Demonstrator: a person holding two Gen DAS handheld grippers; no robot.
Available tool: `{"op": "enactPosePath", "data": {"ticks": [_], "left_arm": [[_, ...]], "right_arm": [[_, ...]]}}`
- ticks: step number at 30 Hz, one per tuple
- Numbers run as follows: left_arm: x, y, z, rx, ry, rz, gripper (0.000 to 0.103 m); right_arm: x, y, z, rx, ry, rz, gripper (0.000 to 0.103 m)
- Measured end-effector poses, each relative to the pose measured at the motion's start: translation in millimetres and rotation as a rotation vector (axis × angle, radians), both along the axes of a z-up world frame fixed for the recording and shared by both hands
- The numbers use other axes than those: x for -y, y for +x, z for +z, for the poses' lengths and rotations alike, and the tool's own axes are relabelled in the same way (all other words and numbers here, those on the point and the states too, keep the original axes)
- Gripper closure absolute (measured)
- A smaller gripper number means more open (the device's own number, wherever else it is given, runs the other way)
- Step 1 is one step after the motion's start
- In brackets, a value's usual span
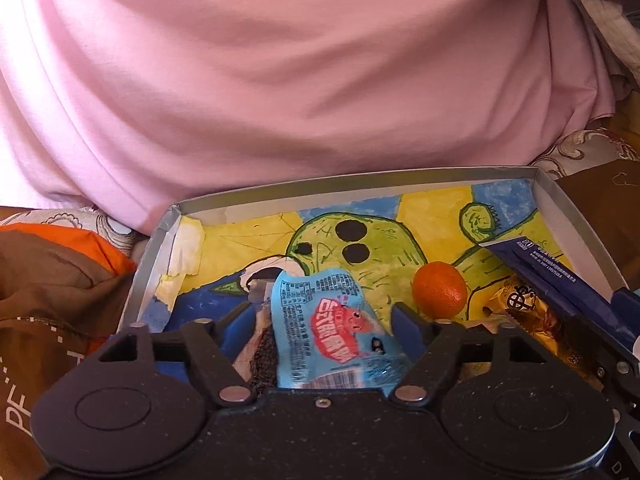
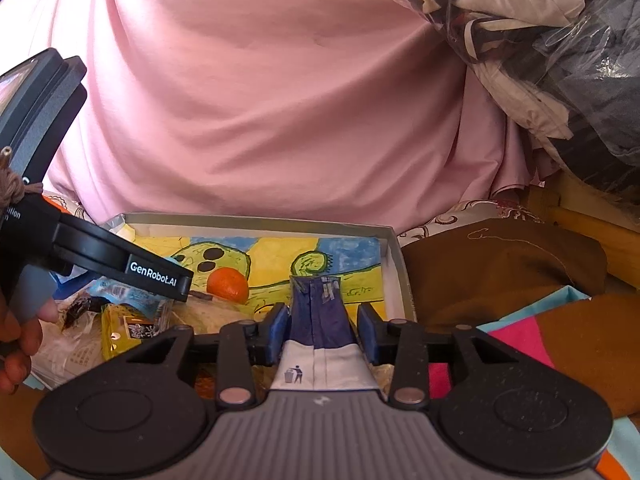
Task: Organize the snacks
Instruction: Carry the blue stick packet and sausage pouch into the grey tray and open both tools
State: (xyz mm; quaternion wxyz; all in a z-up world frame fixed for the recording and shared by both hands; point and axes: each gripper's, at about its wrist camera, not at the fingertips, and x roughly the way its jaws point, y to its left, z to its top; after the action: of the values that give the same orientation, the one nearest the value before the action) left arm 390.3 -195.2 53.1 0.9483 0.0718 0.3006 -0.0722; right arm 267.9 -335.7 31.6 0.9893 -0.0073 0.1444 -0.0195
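R gripper (image 2: 322, 330): jaws apart w/ blue-white packet (image 2: 320, 320) between, over tray (image 2: 394, 264). Orange (image 2: 227, 285) left of packet; L gripper (image 2: 120, 268) beyond it.

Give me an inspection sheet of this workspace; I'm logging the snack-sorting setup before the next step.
Surface: shallow box tray lined with a painted cactus drawing, resting on patterned bedding.
Job's things: light blue snack packet between the left gripper's fingers; dark blue and white packet between the right gripper's fingers; small orange loose in the tray; gold packet beside it.
Clutter: brown fabric right of the tray; bagged textiles behind.
Grippers: left gripper and right gripper each look partly open around a packet; firm grip cannot be told.
Cables: nothing seen.
Surroundings: pink cloth fills the background.
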Motion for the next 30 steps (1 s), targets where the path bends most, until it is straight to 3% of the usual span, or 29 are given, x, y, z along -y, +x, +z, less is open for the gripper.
{"op": "enactPosePath", "data": {"ticks": [4, 7, 12, 22, 30], "left_arm": [[-2, 2, 1, -0.018, -0.018, 0.033, 0.020], [-4, 1, 3, -0.011, -0.033, 0.061, 0.012], [-11, -2, 9, -0.025, -0.088, 0.109, 0.011], [-22, -26, 33, -0.025, -0.092, 0.122, 0.004], [-32, -45, 53, -0.010, -0.080, 0.113, 0.004]], "right_arm": [[0, -2, 1, 0.013, -0.003, -0.013, 0.048], [1, -3, 3, 0.022, -0.001, -0.018, 0.040], [1, -9, 10, 0.053, -0.002, -0.045, 0.019], [5, -30, 36, 0.125, 0.020, -0.088, 0.000], [-1, -46, 51, 0.142, 0.007, -0.074, 0.000]]}}
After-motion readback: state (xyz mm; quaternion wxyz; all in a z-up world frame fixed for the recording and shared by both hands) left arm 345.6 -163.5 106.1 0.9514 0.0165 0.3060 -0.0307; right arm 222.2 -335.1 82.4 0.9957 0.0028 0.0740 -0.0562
